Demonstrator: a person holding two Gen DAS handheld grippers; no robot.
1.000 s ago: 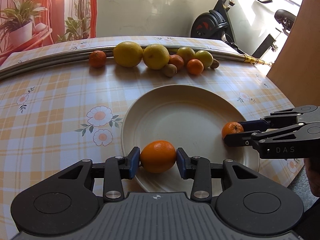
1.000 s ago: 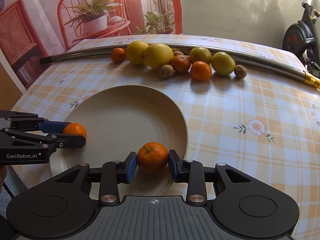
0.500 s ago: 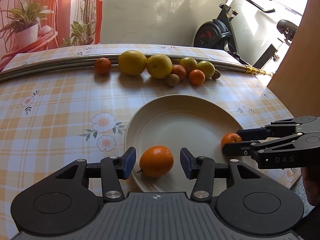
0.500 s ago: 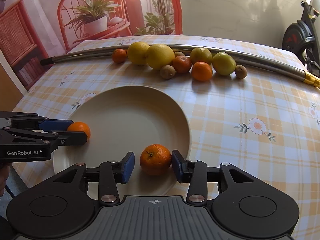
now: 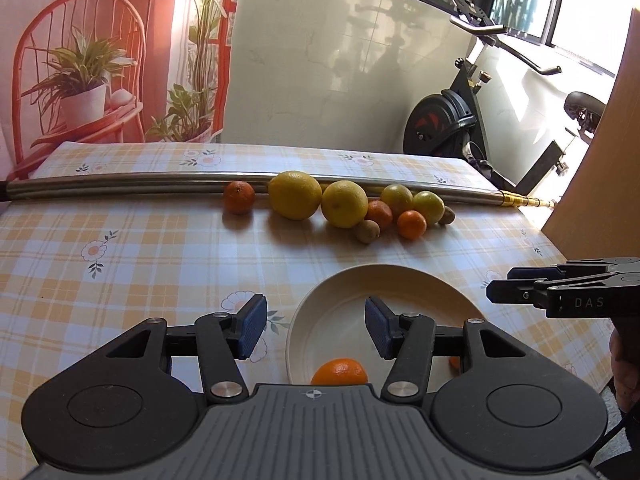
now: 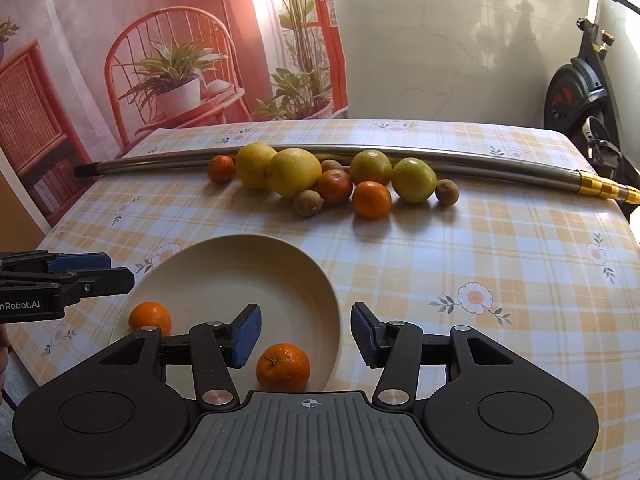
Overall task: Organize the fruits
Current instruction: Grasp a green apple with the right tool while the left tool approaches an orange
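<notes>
A cream plate [image 5: 384, 284] [image 6: 240, 264] sits at the table's near edge with two oranges on it. In the left wrist view one orange [image 5: 339, 372] lies below my open, empty left gripper [image 5: 314, 330]. In the right wrist view the other orange [image 6: 283, 367] lies below my open, empty right gripper [image 6: 306, 338], and the first orange [image 6: 150, 317] rests at the plate's left rim. A row of fruit lies at the back: lemons [image 6: 294, 173], small oranges [image 6: 371, 199], green-yellow citrus [image 6: 413, 180] and kiwis [image 6: 308, 203].
A long steel pole [image 6: 480, 160] lies across the table behind the fruit row. The tablecloth [image 6: 500, 248] is checked with flowers. An exercise bike [image 5: 460, 120] stands behind the table on the right. A wooden panel [image 5: 600, 184] rises at the right edge.
Both grippers let go of their oranges onto the plate, opened wide, and drew back and up away from them.
</notes>
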